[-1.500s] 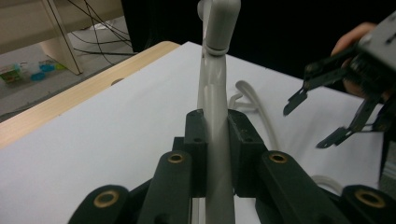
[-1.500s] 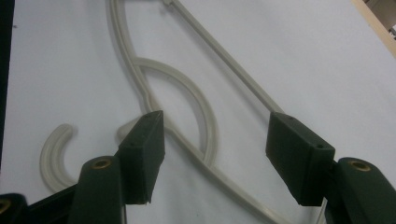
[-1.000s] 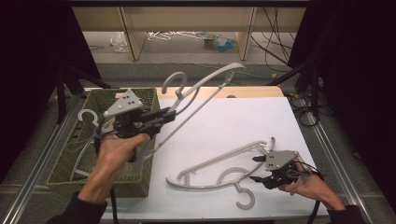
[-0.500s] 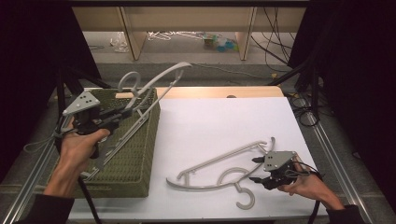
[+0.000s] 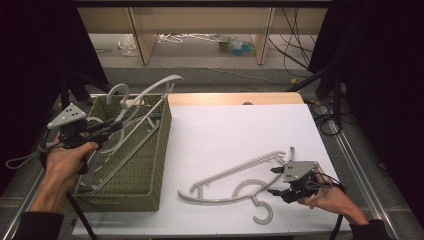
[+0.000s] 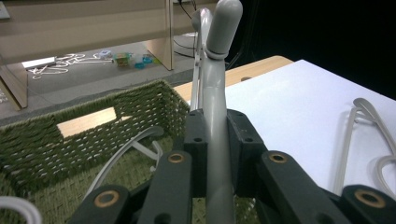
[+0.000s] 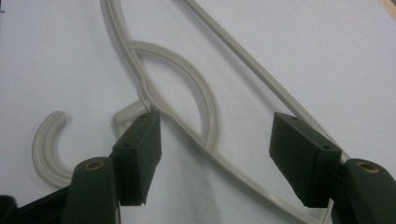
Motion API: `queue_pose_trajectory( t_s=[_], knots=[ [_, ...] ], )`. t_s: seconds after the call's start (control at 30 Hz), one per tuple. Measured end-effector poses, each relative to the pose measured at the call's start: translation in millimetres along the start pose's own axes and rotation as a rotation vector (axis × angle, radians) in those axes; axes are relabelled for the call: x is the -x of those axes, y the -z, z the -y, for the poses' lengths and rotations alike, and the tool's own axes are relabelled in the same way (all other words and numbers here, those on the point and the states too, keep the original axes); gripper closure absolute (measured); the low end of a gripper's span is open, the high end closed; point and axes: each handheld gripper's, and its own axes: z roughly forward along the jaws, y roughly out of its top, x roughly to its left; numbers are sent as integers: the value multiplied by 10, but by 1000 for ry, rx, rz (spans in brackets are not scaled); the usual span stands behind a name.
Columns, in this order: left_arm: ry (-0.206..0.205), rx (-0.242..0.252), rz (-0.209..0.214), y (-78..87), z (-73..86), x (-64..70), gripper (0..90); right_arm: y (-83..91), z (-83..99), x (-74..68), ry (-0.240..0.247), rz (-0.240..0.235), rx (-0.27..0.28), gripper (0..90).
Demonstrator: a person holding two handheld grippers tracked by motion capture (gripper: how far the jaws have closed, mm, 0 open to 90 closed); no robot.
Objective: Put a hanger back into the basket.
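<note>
Over the green woven basket [image 5: 150, 165] at the left of the surface [image 5: 235, 135], the left tongs [image 5: 107, 129] are clamped on a grey hanger [image 5: 150, 92], its long axis slanting up and away to the far right, lower end down among other hangers in the basket. At the near right, the right tongs [image 7: 215, 154] stand wide apart, straddling the second hanger [image 5: 235, 172], which lies flat just left of them, stretched left to right.

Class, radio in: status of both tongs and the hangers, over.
Left tongs shut on grey hanger, over green wicker basket. Right tongs open, astride second hanger on white table. Nothing in the way.
</note>
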Motion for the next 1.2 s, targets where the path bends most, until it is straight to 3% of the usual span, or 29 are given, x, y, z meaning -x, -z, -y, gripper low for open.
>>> queue_pose_trajectory(
  t_s=[0.27,0.47,0.87,1.07,1.2],
  knots=[
    [-23,-35,-43,95,160,-245,792,5,7,-9,-6,-8,-10,348],
    [12,-54,-64,154,319,-382,792,-9,8,1,-1,-2,-10,348],
    [61,-130,-46,78,499,-432,792,-19,14,2,4,2,-16,348],
    [51,-185,-54,-44,554,-408,792,-14,15,-3,7,-3,-19,348],
    [86,-209,-50,-125,621,-428,790,-20,17,-1,11,-1,-23,349]
  ],
)
